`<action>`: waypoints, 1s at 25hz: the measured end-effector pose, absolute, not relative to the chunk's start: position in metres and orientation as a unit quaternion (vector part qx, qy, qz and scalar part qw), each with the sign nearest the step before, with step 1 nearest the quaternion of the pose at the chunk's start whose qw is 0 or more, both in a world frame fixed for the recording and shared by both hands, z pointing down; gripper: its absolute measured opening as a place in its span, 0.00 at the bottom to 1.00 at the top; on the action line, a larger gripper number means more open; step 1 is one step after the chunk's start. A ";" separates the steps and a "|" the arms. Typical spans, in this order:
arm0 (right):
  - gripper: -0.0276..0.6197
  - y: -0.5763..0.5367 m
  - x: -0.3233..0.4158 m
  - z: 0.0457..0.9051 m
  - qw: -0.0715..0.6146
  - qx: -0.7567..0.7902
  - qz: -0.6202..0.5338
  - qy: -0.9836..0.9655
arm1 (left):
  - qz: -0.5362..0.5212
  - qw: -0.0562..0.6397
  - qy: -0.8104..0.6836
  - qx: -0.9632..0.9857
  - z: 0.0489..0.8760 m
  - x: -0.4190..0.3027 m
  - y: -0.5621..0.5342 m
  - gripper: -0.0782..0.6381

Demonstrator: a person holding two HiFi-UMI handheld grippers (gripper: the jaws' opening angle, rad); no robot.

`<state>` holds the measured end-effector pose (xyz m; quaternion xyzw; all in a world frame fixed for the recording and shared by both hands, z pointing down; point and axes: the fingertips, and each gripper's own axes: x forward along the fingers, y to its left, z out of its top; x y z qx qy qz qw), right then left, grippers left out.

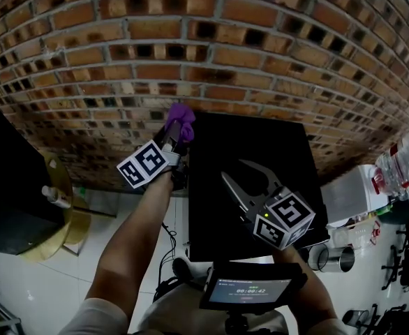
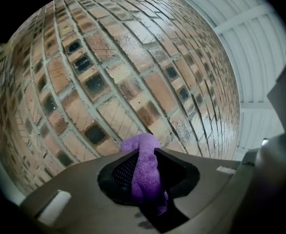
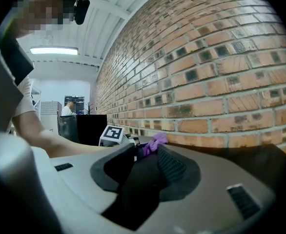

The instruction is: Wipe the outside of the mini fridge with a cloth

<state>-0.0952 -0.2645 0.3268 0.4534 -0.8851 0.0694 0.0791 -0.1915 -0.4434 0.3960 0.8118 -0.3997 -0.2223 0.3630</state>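
Observation:
The black mini fridge (image 1: pixel 260 208) stands against a brick wall, and I look down on its top. My left gripper (image 1: pixel 176 135) is at the fridge's left rear corner, shut on a purple cloth (image 1: pixel 181 119) that bunches out past its fingertips. In the left gripper view the cloth (image 2: pixel 145 172) fills the gap between the jaws of that gripper (image 2: pixel 145 155), facing the bricks. My right gripper (image 1: pixel 234 169) hovers over the fridge top, open with nothing in it. From the right gripper (image 3: pixel 145 152) view, the cloth (image 3: pixel 155 142) and the left gripper's marker cube (image 3: pixel 112 133) lie ahead.
The brick wall (image 1: pixel 211 47) runs close behind the fridge. A black cabinet (image 1: pixel 2 180) and a yellow round object (image 1: pixel 61 215) are at the left. Plastic bottles (image 1: pixel 403 162), a white container (image 1: pixel 351 194) and metal cups (image 1: pixel 333 257) crowd the right. A small screen (image 1: pixel 253 292) sits below.

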 end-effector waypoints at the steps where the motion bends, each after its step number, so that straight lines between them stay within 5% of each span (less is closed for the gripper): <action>1: 0.26 -0.264 -0.095 0.327 0.079 0.454 0.069 -0.885 | -0.214 0.360 -0.397 0.817 0.399 -0.189 -0.443 0.23; 25: 0.26 -0.265 -0.096 0.328 0.080 0.454 0.072 -0.885 | -0.125 0.426 -0.369 0.817 0.507 -0.179 -0.434 0.23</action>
